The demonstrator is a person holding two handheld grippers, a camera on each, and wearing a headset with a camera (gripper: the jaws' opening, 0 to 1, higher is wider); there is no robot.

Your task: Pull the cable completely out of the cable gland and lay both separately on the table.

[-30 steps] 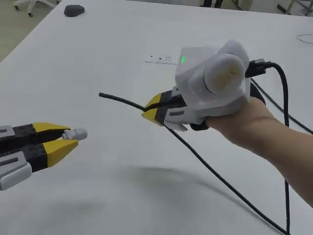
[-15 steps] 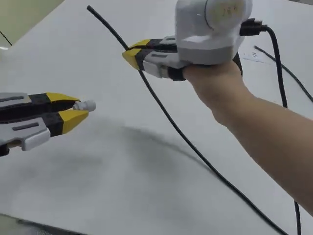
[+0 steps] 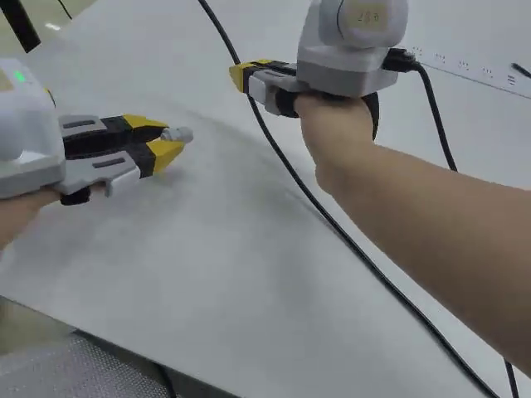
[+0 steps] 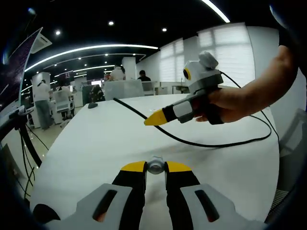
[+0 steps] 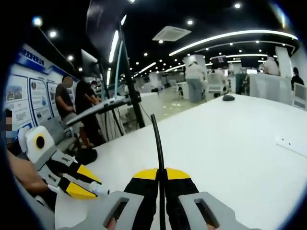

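Observation:
My left gripper (image 3: 170,143) (image 4: 154,166) is shut on a small grey-white cable gland (image 3: 178,134) (image 4: 154,165) and hovers over the white table (image 3: 216,274). The gland also appears at lower left in the right gripper view (image 5: 100,191). My right gripper (image 3: 241,76) (image 5: 161,173) is shut on a black cable (image 3: 332,224) (image 5: 157,139), held up in the air to the right of the gland. The cable's free end sticks out past the jaws; its long tail trails back across the table (image 4: 211,143). Cable and gland are apart.
A white strip with small markings (image 3: 465,70) lies on the table at the far right. The table's near edge (image 3: 124,344) runs below my left gripper. People and workbenches (image 5: 72,103) stand in the room beyond the table.
The head view has swung a lot. My right gripper has lifted the cable higher, and the left gripper with the gland now sits closer to it. Both stay shut.

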